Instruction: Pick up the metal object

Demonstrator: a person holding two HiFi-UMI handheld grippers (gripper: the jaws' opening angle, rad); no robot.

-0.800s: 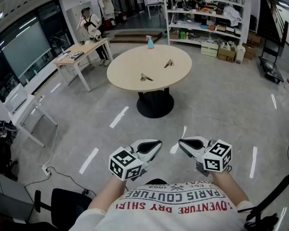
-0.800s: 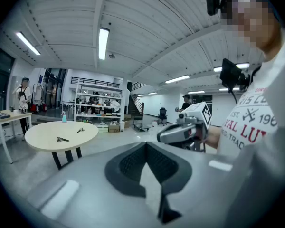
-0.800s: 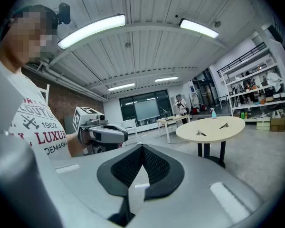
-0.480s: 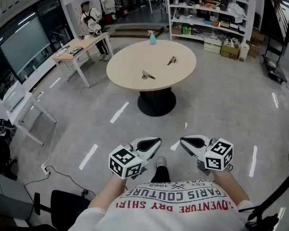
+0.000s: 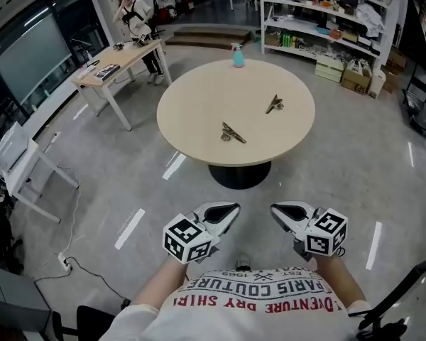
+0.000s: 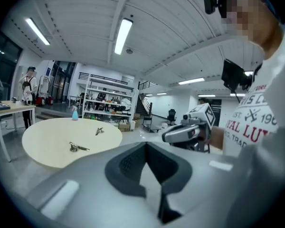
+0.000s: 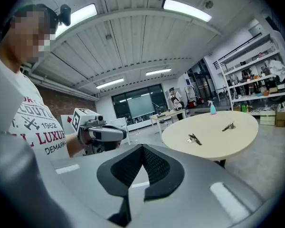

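Two small metal objects lie on a round beige table (image 5: 199,112): one (image 5: 232,133) near its middle, the other (image 5: 274,104) further right and back. Both show in the left gripper view (image 6: 78,147) (image 6: 99,131) and the right gripper view (image 7: 194,138) (image 7: 228,126). My left gripper (image 5: 227,212) and right gripper (image 5: 280,212) are held close to my chest, well short of the table, tips turned toward each other. Both are shut and hold nothing.
A blue spray bottle (image 5: 238,55) stands at the table's far edge. A wooden desk (image 5: 121,59) with a person (image 5: 136,16) beside it is at the back left. White shelving (image 5: 326,20) with boxes lines the back right. A white chair (image 5: 18,158) sits at left.
The table has come nearer and now sits larger and lower in the head view. Both grippers keep the same place in front of my chest, still shut.
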